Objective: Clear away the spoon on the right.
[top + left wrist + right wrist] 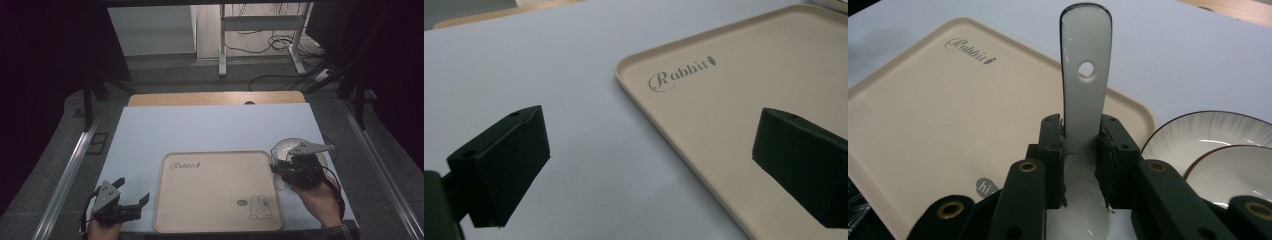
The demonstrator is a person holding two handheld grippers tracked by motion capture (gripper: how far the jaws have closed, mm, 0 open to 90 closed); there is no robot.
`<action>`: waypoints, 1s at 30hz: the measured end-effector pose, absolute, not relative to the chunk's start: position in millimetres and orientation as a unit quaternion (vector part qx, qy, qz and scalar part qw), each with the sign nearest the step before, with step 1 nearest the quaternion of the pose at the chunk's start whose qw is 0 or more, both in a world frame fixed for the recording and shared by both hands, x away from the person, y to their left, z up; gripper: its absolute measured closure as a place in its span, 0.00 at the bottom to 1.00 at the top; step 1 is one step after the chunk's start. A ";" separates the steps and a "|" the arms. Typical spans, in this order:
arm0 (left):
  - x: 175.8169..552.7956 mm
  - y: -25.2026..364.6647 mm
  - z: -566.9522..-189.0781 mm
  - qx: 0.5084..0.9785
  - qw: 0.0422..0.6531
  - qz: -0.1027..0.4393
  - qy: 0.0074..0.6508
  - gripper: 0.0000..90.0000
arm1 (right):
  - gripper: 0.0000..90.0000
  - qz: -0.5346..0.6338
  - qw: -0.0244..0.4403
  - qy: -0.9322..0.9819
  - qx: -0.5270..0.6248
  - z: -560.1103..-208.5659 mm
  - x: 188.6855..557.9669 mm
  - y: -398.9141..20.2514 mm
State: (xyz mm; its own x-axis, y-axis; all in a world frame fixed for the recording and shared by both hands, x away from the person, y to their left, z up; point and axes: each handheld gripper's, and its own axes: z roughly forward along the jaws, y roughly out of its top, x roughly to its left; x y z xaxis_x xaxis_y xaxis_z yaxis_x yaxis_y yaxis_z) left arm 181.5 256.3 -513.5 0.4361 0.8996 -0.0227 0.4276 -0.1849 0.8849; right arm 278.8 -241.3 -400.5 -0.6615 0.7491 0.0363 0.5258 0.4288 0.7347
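The right gripper (1081,150) has its jaws clenched on a white spoon (1084,65), whose handle juts out over the near right edge of the beige tray (938,120), just beside a plate (1198,132) holding a bowl (1243,167). The left gripper (131,192) hangs released at the tabletop's (210,130) near left corner, its jaws wide apart beside the tray.

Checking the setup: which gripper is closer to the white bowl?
Right. The right gripper, holding a white spoon, sits beside the white bowl; the left gripper is across the tray.
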 end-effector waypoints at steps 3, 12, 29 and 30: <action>181.4 256.1 -513.4 0.723 0.443 0.266 0.459 0.02 | 0.83 0.370 0.150 0.834 0.381 -405.9 276.0 -238.6; 181.4 256.0 -513.4 0.722 0.443 0.266 0.459 0.02 | 0.83 0.356 0.149 0.841 0.379 -421.4 270.3 -231.9; 181.5 255.8 -513.5 0.723 0.443 0.266 0.459 0.02 | 0.83 0.334 0.135 0.853 0.379 -451.1 266.6 -223.7; 181.5 255.9 -513.5 0.723 0.443 0.266 0.458 0.02 | 0.83 0.333 0.135 0.853 0.378 -452.8 266.8 -223.3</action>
